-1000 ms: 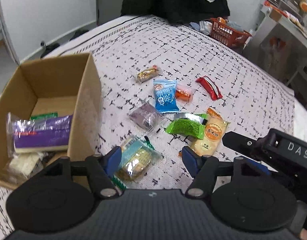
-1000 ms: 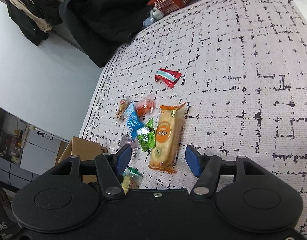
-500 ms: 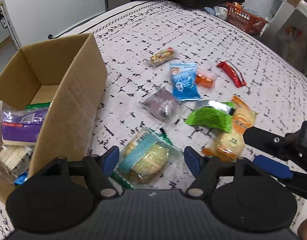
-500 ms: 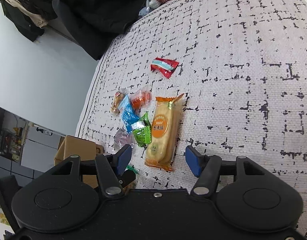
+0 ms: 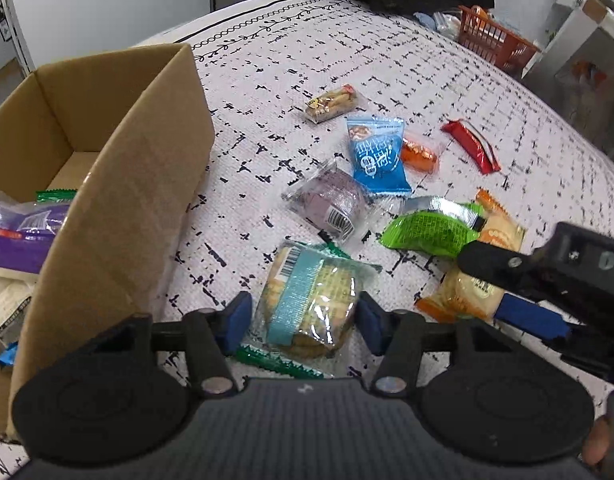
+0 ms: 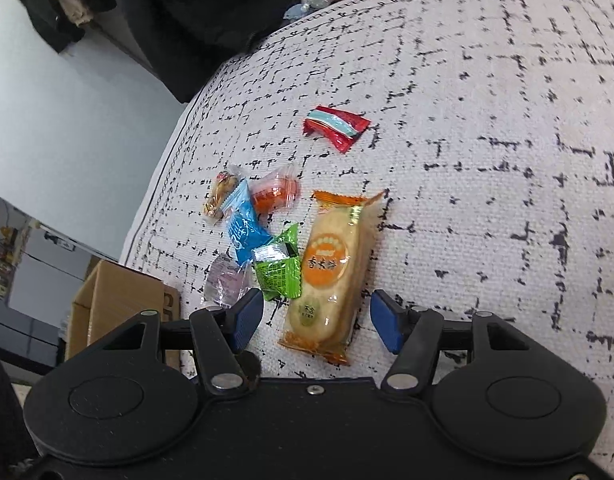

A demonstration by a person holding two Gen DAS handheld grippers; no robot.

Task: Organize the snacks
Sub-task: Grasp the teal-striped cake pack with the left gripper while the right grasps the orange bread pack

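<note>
**Two spread grippers over loose snack packets: slip risks**

The left gripper straddles the clear cracker pack, jaws spread, beside the cardboard box. The right gripper brackets the orange rice-cracker packet, also spread. Slick film may slip on closing; the overlapping green packet may be caught or dragged along.
</note>
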